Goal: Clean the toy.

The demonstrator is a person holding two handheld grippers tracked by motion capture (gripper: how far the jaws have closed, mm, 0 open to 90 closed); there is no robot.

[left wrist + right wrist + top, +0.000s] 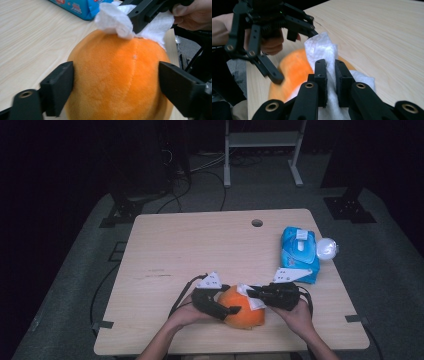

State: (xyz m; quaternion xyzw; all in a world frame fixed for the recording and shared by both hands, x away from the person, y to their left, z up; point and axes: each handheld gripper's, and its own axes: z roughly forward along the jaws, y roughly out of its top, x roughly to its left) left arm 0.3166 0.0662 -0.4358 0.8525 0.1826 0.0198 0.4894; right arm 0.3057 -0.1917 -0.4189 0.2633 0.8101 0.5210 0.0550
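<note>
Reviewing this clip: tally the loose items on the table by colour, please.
Orange: 1, plush ball
White: 2, wipe and round lid-like thing
Blue: 1, wipes pack
Total: 4

My work surface is a light wood-grain table [165,245] with a round cable hole [257,223] near its far edge. An orange plush ball [240,309] rests near me; a blue wipes pack [299,252] lies far right.

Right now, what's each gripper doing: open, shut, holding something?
Left gripper: jaws spread wide around the orange plush ball, against its two sides, steadying it.
Right gripper: shut on a white wipe, pressed to the ball's top.
</note>
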